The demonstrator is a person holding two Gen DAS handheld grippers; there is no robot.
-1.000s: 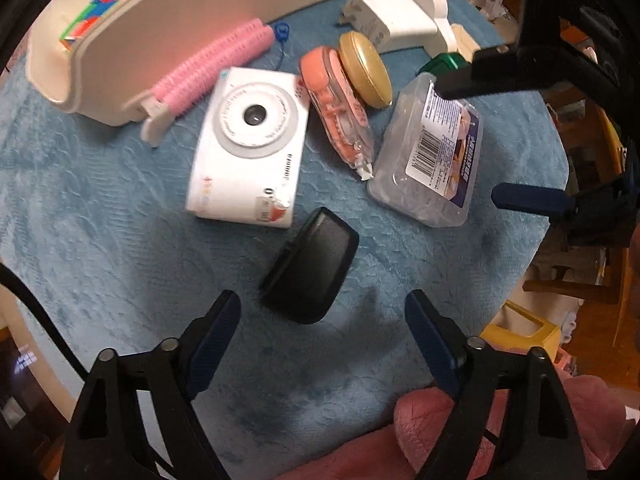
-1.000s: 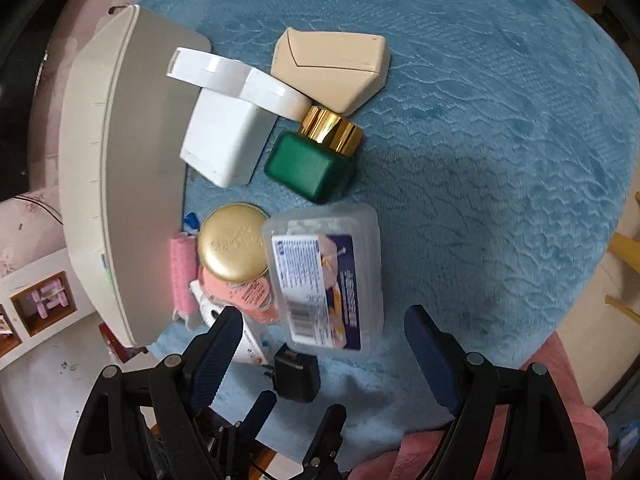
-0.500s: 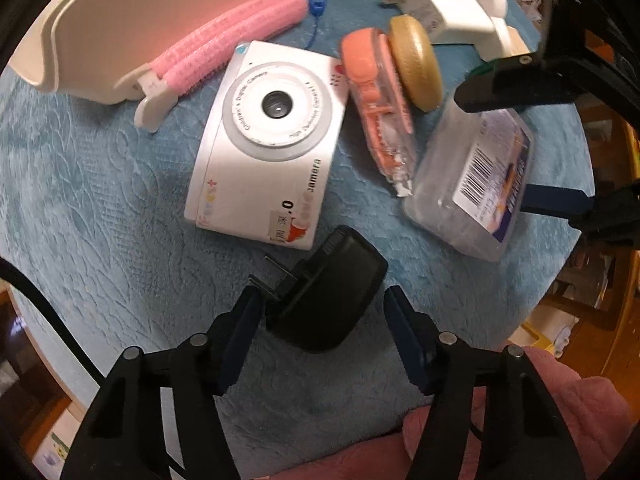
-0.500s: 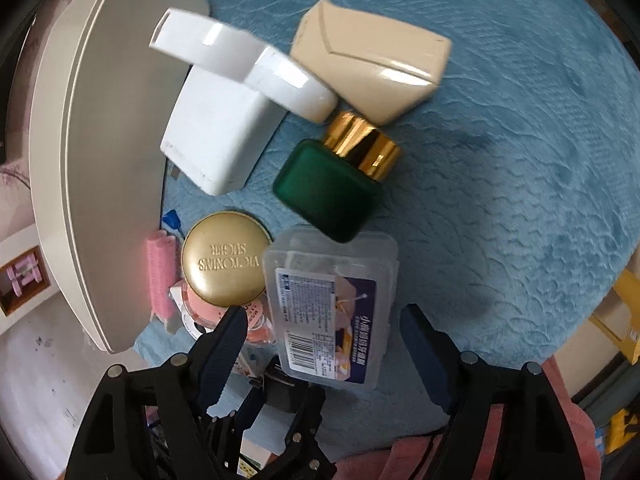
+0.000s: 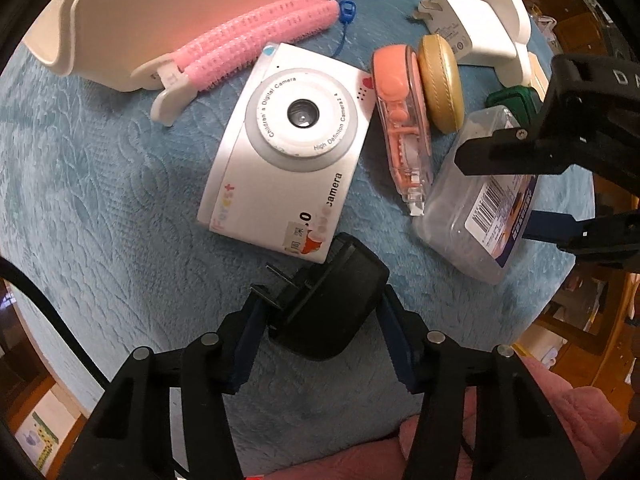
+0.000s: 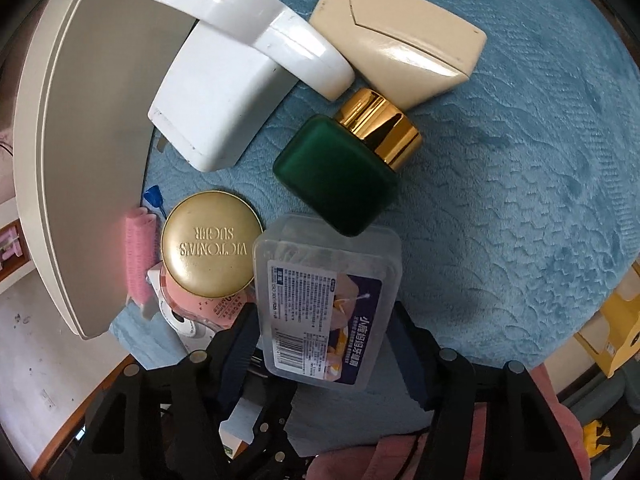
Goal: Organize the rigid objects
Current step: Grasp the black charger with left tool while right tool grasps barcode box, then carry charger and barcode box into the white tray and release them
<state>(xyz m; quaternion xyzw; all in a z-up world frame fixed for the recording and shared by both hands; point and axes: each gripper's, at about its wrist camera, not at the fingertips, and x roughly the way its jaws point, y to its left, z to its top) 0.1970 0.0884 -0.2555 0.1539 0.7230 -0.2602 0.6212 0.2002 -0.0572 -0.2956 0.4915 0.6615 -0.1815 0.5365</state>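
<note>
Black tongs (image 5: 322,316), blue finger pads (image 5: 246,346), silver screws, black cable.

Plush blue cloth (image 6: 520,160) with an embossed wavy pattern, matt and soft-looking. Black charger (image 5: 328,308) in matt plastic. White toy camera (image 5: 288,160) in smooth satin plastic, paper sticker on one corner. Pink hair rollers (image 5: 256,36) — bristly, rough. Clear box (image 6: 328,304) of frosted plastic under a glossy printed label. Green bottle (image 6: 336,172) matt, its gold cap (image 6: 380,128) mirror-shiny metal by the look. Round gold lid (image 6: 210,242) brushed, dull. Beige case (image 6: 404,52) — glossy, smooth. White tray (image 6: 80,120) in plain matt plastic.
</note>
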